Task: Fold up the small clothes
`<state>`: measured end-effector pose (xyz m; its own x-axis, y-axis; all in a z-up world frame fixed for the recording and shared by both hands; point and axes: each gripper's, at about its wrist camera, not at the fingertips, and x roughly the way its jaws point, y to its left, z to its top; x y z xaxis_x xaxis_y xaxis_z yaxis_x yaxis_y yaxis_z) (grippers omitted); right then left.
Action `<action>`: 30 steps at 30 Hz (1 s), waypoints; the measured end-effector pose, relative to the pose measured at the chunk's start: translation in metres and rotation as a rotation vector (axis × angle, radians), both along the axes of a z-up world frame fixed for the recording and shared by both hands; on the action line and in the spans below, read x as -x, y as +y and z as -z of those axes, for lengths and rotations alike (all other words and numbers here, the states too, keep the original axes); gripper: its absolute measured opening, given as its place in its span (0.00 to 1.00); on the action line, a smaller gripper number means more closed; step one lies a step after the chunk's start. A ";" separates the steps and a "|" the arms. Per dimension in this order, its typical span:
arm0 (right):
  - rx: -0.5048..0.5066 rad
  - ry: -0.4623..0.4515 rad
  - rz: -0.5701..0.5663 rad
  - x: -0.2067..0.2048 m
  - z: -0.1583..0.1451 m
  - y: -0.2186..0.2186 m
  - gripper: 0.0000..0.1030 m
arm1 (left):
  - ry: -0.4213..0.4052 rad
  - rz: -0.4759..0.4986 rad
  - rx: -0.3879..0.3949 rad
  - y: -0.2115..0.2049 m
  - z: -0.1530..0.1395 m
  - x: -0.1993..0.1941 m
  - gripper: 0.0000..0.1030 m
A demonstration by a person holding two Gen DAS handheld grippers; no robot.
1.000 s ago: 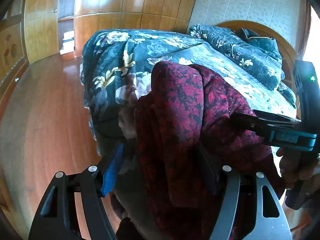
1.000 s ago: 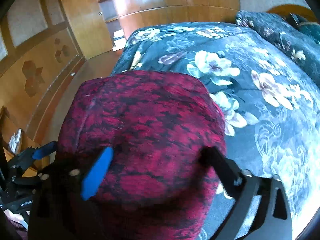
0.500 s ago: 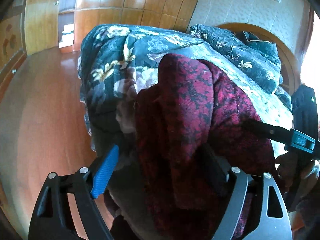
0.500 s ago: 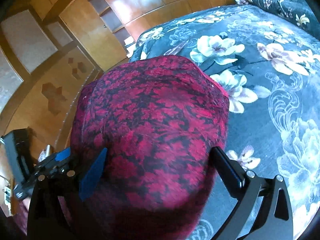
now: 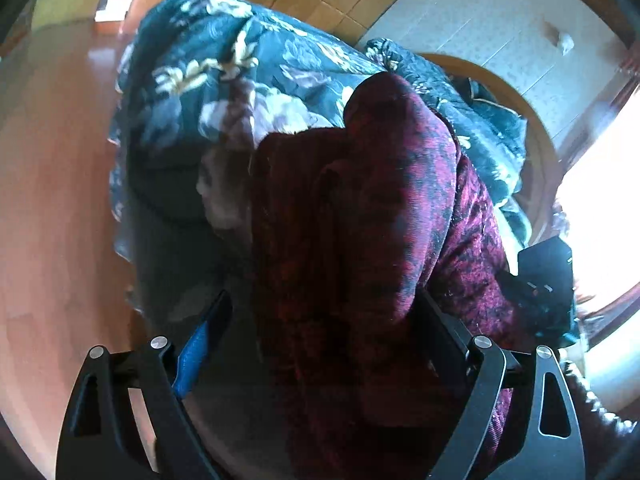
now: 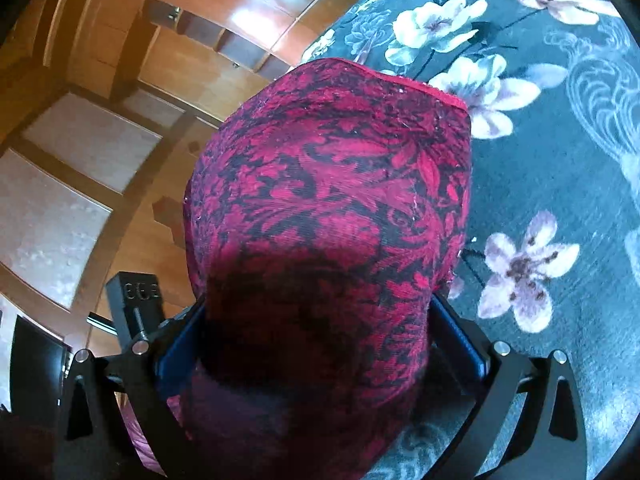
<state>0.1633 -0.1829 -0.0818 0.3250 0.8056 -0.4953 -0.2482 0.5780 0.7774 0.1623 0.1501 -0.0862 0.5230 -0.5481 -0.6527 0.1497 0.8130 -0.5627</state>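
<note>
A dark red garment with a black leaf pattern (image 6: 332, 216) is bunched and held up over the edge of a bed, draped across both grippers. In the right wrist view its folded top edge stands in front of the dark teal bedspread with pale flowers (image 6: 560, 168), and the right gripper (image 6: 320, 332) has its blue-padded fingers (image 6: 180, 344) pressed against the two sides of the cloth, clamped on it. In the left wrist view the same garment (image 5: 380, 208) hangs in thick folds between the fingers of the left gripper (image 5: 320, 320); these stand apart, the blue pad (image 5: 192, 352) clear of the fabric on its side, the other finger hidden under the cloth. The right gripper's black body (image 5: 548, 280) shows at that view's right edge. Beyond the bed lie a glossy wooden floor (image 5: 52, 200) and wooden wall panels (image 6: 120, 128).
</note>
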 end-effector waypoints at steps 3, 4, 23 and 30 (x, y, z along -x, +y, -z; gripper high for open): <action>-0.037 0.050 -0.014 0.003 0.004 -0.009 0.98 | 0.008 0.009 0.042 0.001 0.006 -0.003 0.87; -0.051 0.067 -0.020 0.005 0.006 -0.012 0.98 | 0.012 0.011 0.055 0.001 0.008 -0.002 0.87; -0.091 -0.036 -0.087 0.028 -0.037 -0.005 0.76 | 0.013 0.049 0.358 -0.007 -0.001 0.016 0.73; -0.073 -0.191 -0.071 0.020 -0.098 -0.065 0.75 | -0.078 0.129 0.374 -0.064 -0.056 -0.015 0.73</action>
<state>0.1437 -0.2478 0.0157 0.3483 0.8613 -0.3700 -0.4328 0.4979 0.7515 0.1774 0.0859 -0.0304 0.4748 -0.8046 -0.3567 0.2912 0.5261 -0.7991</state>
